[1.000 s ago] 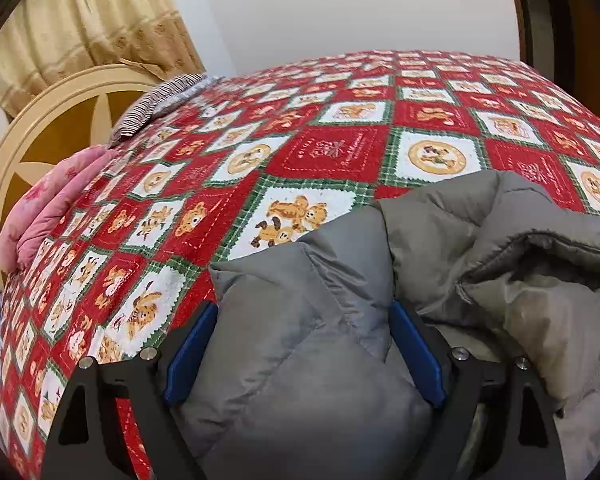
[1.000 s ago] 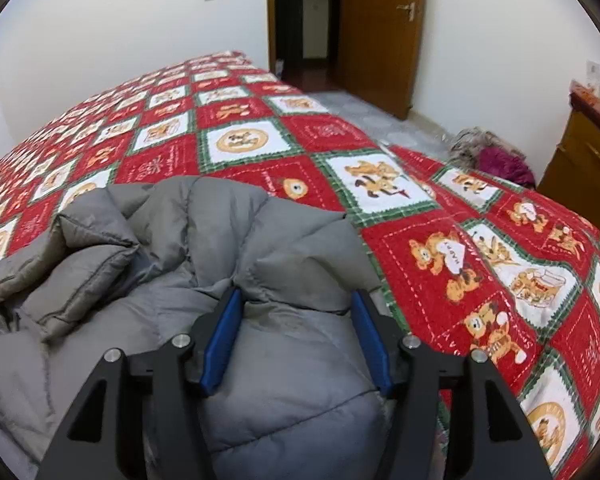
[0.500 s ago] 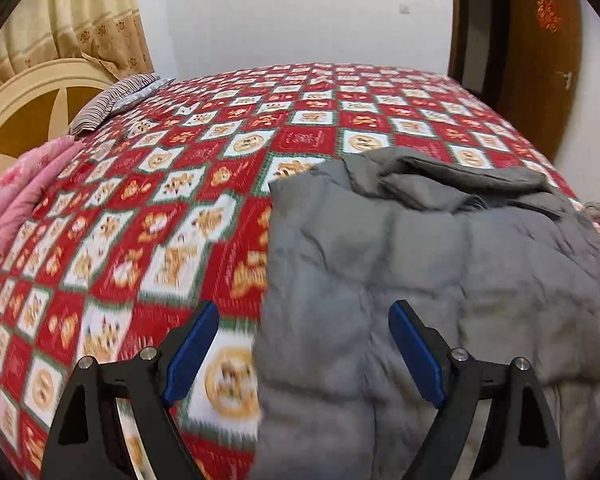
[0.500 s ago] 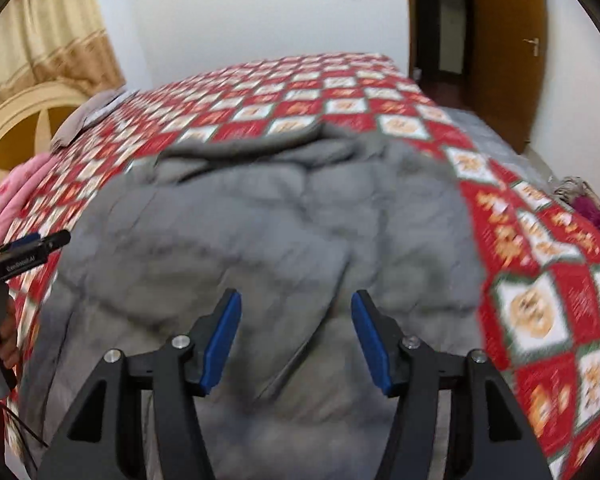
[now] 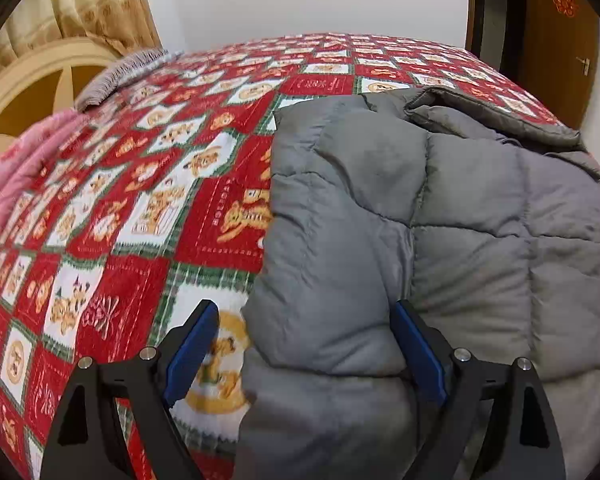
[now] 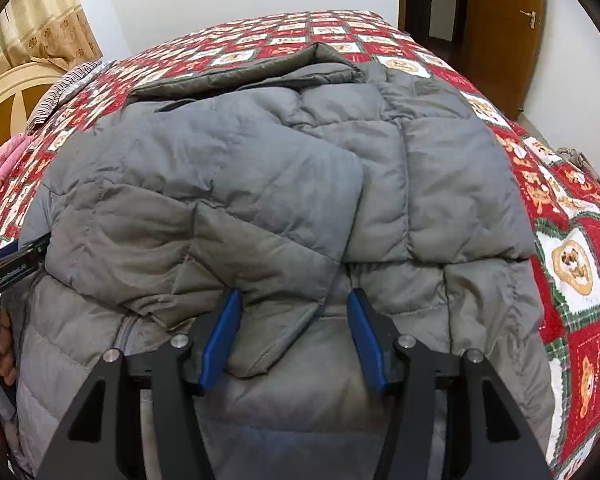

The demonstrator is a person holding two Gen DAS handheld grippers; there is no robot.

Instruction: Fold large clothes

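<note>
Between both released tongs, left (image 5: 304, 354) and right (image 6: 294, 334), lies the grey jacket (image 6: 300, 184).

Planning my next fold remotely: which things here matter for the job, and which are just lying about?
Job: grey padded jacket, left gripper, right gripper, both open; red patchwork bedspread as work surface.

Lying about: pink quilt, striped pillow, clothes pile.
</note>
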